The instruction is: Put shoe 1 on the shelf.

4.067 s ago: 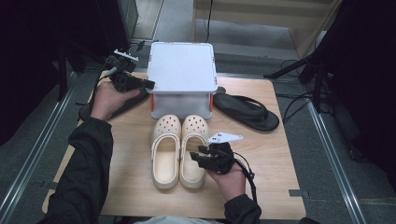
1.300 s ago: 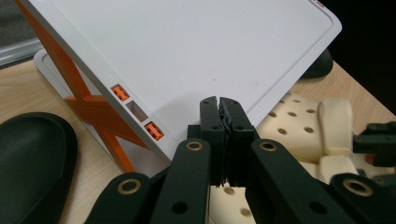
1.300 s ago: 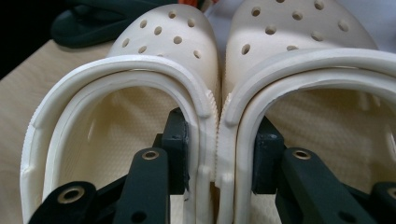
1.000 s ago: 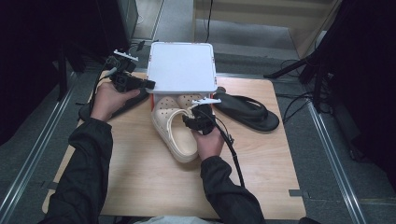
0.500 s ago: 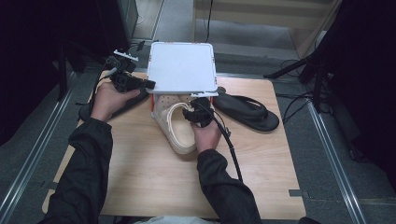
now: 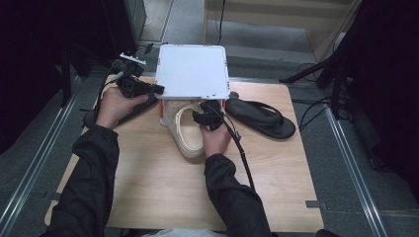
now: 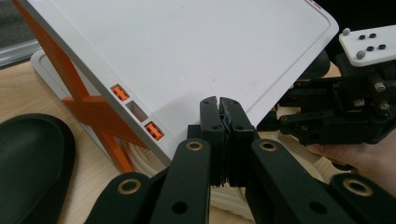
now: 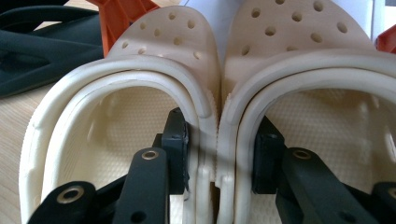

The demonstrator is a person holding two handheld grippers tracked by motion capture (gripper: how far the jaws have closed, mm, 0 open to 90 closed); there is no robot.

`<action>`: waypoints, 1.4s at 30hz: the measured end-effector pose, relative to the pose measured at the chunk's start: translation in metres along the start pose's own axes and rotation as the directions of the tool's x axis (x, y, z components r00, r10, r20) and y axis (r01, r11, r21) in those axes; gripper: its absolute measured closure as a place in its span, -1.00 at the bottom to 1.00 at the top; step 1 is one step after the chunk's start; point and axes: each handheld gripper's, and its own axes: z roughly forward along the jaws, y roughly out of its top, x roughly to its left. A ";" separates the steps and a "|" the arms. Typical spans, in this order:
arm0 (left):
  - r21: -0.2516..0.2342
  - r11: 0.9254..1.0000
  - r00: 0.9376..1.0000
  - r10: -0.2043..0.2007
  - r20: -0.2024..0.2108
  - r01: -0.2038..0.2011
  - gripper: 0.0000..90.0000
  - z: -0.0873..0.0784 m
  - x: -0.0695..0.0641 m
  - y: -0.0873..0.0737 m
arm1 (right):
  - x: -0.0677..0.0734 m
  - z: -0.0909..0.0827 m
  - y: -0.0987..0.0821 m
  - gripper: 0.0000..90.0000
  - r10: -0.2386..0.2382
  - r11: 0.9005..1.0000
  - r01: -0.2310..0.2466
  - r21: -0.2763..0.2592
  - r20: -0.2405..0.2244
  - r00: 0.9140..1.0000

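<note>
The white lid of the orange-framed storage box is tilted up, its raised front edge pinched between the clenched jaws of the left gripper; in the left gripper view the two pads meet on that edge. Under the lid, the opening faces the person. The pair of cream clogs lies at that opening, toes already beneath the lid's edge, heels out on the bench. The right gripper grasps both clogs together: one jaw sits inside each shoe, squeezing the two touching inner walls between them, as the right gripper view shows. A black sandal lies just right of the box, another black sandal to its left beside the left hand. The near half of the bench is bare wood.
</note>
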 end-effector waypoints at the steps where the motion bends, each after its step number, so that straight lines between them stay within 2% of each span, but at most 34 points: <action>1: 0.000 1.000 1.000 0.000 0.000 0.000 0.97 0.000 0.000 0.000 | 0.000 0.000 0.000 0.47 -0.001 1.000 0.001 -0.001 -0.001 1.000; 16: 0.000 1.000 1.000 0.000 0.002 0.000 0.97 0.000 0.000 0.000 | -0.002 -0.004 -0.001 0.25 0.004 1.000 -0.003 0.023 -0.055 0.998; 21: -0.001 1.000 1.000 0.000 0.002 0.000 0.97 0.000 0.001 0.000 | -0.003 -0.015 -0.003 0.21 0.013 1.000 -0.011 0.026 -0.075 0.997; 25: 0.000 1.000 1.000 0.000 0.000 0.000 0.98 0.000 0.000 0.000 | -0.007 -0.030 -0.005 0.20 0.013 1.000 -0.013 -0.003 -0.085 0.996; 26: -0.001 1.000 1.000 0.000 0.000 0.000 0.98 0.000 0.000 0.000 | -0.011 -0.037 -0.008 0.22 0.015 1.000 -0.015 0.006 -0.099 0.995; 27: -0.001 1.000 1.000 0.000 0.000 0.000 0.98 0.000 0.000 0.000 | -0.011 -0.037 -0.008 0.22 0.015 1.000 -0.015 0.006 -0.099 0.995; 28: -0.004 1.000 1.000 -0.001 0.000 0.001 0.98 0.000 0.000 -0.001 | -0.014 -0.045 -0.012 0.25 0.010 1.000 -0.010 0.000 -0.104 0.995; 32: -0.009 1.000 1.000 0.000 -0.005 0.000 0.98 -0.001 0.001 -0.001 | -0.018 -0.056 -0.017 0.29 0.011 1.000 -0.011 0.004 -0.125 0.992; 35: -0.007 1.000 1.000 0.000 -0.006 0.000 0.99 0.000 0.000 -0.001 | -0.019 -0.069 -0.021 0.40 -0.013 1.000 0.013 -0.001 -0.139 0.990; 38: -0.008 1.000 1.000 -0.001 -0.008 0.001 0.99 0.000 0.000 -0.001 | -0.015 -0.084 -0.031 0.61 -0.046 0.999 0.044 -0.016 -0.173 0.984; 39: -0.007 1.000 1.000 -0.002 -0.006 0.002 0.99 0.000 0.000 -0.001 | -0.015 -0.084 -0.031 0.61 -0.046 0.999 0.044 -0.016 -0.173 0.984; 40: -0.008 1.000 1.000 -0.005 -0.006 0.004 0.99 0.000 0.000 -0.001 | -0.013 -0.089 -0.036 0.73 -0.050 0.999 0.048 -0.016 -0.188 0.981; 42: -0.007 1.000 1.000 -0.004 -0.006 0.004 0.99 0.000 0.000 -0.001 | -0.011 -0.094 -0.043 0.83 -0.055 0.998 0.054 -0.013 -0.206 0.977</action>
